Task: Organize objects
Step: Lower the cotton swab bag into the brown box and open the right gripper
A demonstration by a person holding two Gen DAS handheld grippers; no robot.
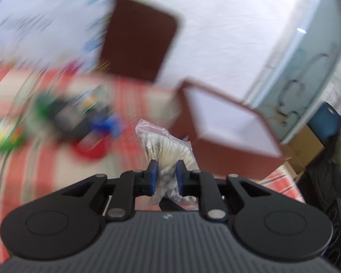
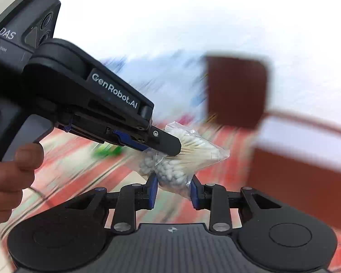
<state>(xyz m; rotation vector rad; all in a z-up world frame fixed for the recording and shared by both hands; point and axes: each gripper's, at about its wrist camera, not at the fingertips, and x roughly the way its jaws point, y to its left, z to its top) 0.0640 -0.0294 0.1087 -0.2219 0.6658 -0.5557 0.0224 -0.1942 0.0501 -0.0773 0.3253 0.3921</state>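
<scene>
**Both grippers hold one bag of cotton swabs in the air**

Nearest the left wrist lens, the left gripper (image 1: 166, 175) has its blue-padded fingers (image 1: 152, 177) closed tight on the clear plastic bag of white cotton swabs (image 1: 164, 145), pinching the bunched plastic so the bag fans out ahead of the pads. Its grip looks meant to carry the bag clear of the surface.

At 9 o'clock from the bag in that view lies a blurred heap of green, blue and red small items (image 1: 79, 122) on the red-and-white striped cloth (image 1: 129, 97) over the surface; what each item is cannot be told. At 11 o'clock a dark brown rectangular lid or panel (image 1: 141, 38) stands before the white wall. At 3 o'clock sits the open brown cardboard box with a white lining (image 1: 227, 122), just beside the bag and, by my judgement, where the bag is headed.

In the right wrist view a person's hand (image 2: 9, 170) at 9 o'clock grips the left gripper's handle. The right gripper (image 2: 174, 188) has its fingers narrowed on the swab end of the same bag, pads pressing its sides, probably steadying the floppy load. The box wall at 3 o'clock is the one obstacle: the bag must clear the rim before it can drop in.
</scene>
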